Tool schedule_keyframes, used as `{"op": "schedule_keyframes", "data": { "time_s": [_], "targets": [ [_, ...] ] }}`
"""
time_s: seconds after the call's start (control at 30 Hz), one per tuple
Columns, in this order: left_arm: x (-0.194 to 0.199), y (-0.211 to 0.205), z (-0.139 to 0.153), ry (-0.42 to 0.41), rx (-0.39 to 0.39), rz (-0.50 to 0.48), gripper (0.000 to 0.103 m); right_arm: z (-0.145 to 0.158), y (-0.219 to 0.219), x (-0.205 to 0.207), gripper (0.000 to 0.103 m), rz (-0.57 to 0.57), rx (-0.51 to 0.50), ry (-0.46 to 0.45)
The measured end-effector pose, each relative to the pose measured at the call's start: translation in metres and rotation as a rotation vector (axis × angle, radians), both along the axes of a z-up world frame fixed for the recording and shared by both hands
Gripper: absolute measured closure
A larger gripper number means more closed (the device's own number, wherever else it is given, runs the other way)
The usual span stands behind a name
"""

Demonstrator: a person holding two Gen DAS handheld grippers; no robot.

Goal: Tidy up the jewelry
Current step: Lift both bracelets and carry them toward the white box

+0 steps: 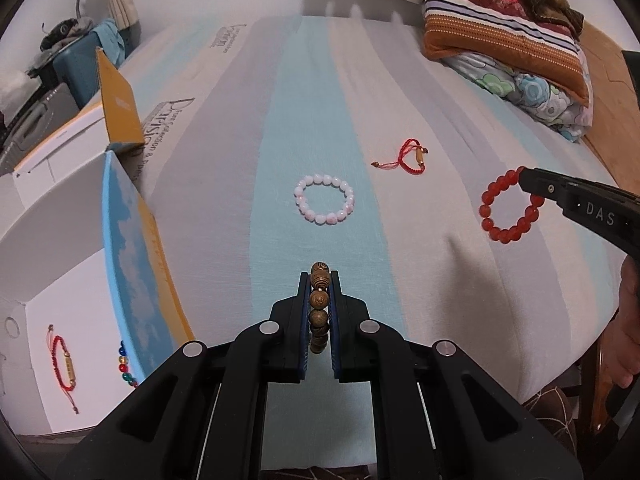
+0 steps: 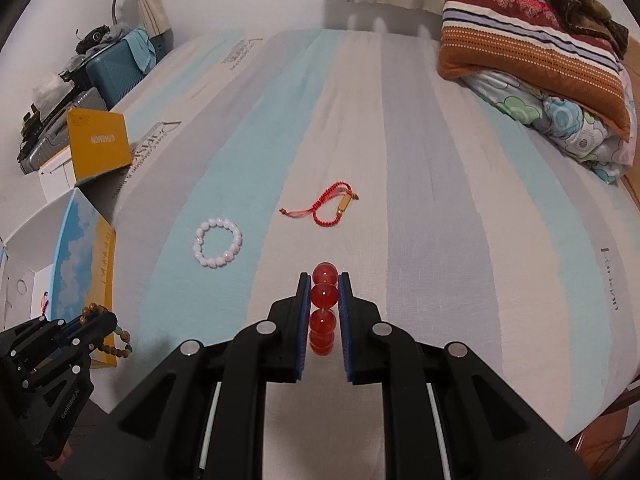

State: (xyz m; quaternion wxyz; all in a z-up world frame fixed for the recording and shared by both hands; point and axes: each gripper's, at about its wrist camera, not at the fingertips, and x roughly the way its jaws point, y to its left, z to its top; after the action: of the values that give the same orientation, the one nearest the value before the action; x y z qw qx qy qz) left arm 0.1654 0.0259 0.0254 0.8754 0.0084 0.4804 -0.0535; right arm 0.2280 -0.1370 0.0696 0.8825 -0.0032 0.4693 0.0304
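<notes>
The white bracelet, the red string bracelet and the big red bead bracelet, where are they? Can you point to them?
White bracelet [image 1: 324, 199]: left wrist view, on a bead at its far side.
Red string bracelet [image 2: 325, 209]: right wrist view, on its woven red cord.
Red bead bracelet [image 2: 324, 295]: right wrist view, on a bead between the pads.

My left hand-held gripper [image 1: 320, 280] is clamped on a brown wooden bead bracelet [image 1: 319, 300] above the striped bed [image 1: 420, 280]. Ahead of it lies a pale pink bead bracelet [image 1: 324, 199], further right a red cord bracelet [image 1: 408, 157]. Far right, my right hand-held gripper [image 1: 524, 178] grips a red bead bracelet [image 1: 508, 208]. An open white box [image 1: 52, 240] sits left.
</notes>
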Motion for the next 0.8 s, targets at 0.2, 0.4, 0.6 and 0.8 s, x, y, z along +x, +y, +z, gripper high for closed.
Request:
{"op": "schedule_keyframes", "data": {
  "time_s": [0.2,0.4,0.6,0.8],
  "targets": [
    [-0.008,0.007,0.009,-0.011,-0.001,0.008,0.096,0.011,0.012,-0.004,0.09,0.013,0.001,-0.017],
    [-0.017,0.017,0.022,-0.028,-0.009,0.022,0.096,0.024,0.026,-0.011,0.09,0.033,-0.004,-0.035],
    [-0.026,0.029,0.037,-0.049,-0.012,0.044,0.096,0.038,0.04,-0.019,0.09,0.054,-0.006,-0.053],
    [-0.036,0.042,0.052,-0.076,-0.002,0.066,0.096,0.05,0.06,-0.026,0.09,0.081,-0.012,-0.068]
  ]
}}
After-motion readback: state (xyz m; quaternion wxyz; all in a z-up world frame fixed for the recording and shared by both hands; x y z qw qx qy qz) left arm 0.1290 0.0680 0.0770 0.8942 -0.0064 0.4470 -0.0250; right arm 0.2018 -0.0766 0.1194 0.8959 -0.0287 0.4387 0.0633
